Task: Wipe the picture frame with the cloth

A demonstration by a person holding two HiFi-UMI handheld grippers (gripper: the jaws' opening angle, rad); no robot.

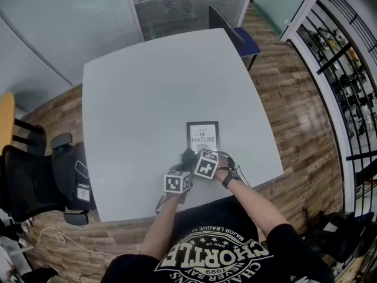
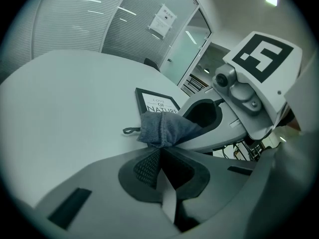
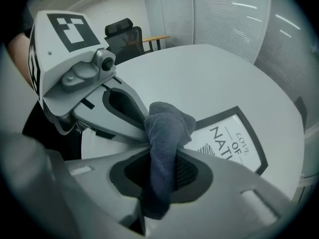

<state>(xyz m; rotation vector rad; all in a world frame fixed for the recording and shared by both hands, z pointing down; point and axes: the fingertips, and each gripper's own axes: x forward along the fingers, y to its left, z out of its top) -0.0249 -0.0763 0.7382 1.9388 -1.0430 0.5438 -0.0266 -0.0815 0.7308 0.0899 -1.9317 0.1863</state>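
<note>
Head view looks down on a pale counter (image 1: 147,87) where the picture frame (image 1: 203,135) lies flat near the person's edge, print facing up. A black office chair (image 1: 35,175) stands off the counter's left side.

In the left gripper view the left tongs (image 2: 160,147) are closed. Their jaws are pressed together on a bunched corner of the grey cloth (image 2: 167,128), which pokes out past their tips just in front of the frame's near edge.

In the right gripper view the right tongs (image 3: 162,151) are likewise clamped on the same cloth. A fold of it runs down between the jaws and a rounded wad stands above them, beside the frame's corner. The two tongs meet tip to tip over the cloth. Whether the cloth touches the frame cannot be told.
</note>
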